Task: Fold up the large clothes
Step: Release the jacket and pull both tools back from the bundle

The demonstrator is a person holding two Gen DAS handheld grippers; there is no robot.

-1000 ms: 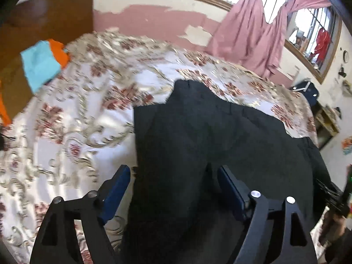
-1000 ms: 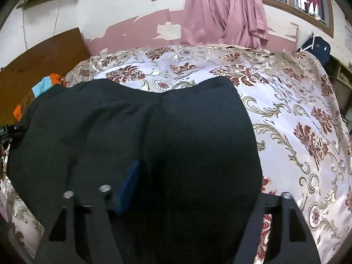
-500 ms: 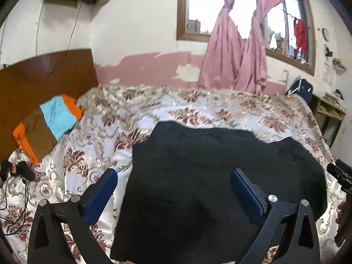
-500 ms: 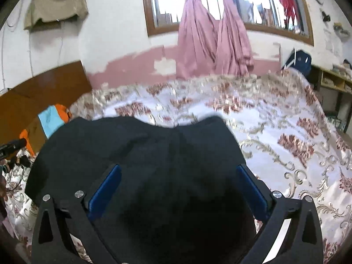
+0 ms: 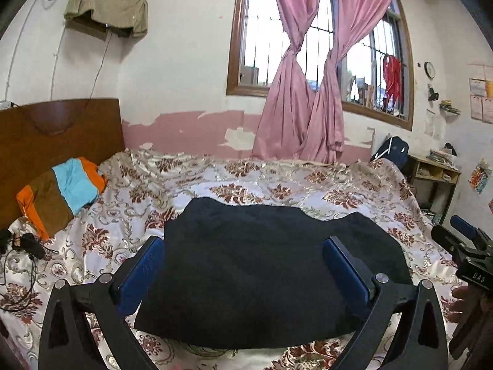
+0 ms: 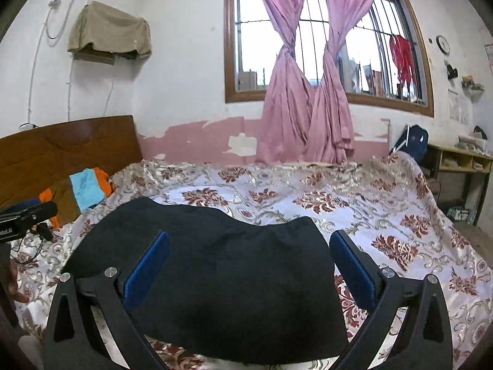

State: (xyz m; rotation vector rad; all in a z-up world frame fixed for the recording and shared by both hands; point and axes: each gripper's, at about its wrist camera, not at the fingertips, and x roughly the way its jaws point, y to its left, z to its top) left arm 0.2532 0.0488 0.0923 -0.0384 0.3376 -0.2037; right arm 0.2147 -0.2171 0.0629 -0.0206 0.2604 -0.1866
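Black garment is lying folded flat on the near part of the bed, near edge almost at the bed's near edge. Wide floral bedspread is showing free on the far side and to the right. Left tool and right tool are both gaping wide after just opening, hovering over the cloth, nothing pinched. Left view is catching the right tool at its right edge; right view is catching the left tool at far left. Colourful folded clothes are sitting by the headboard.
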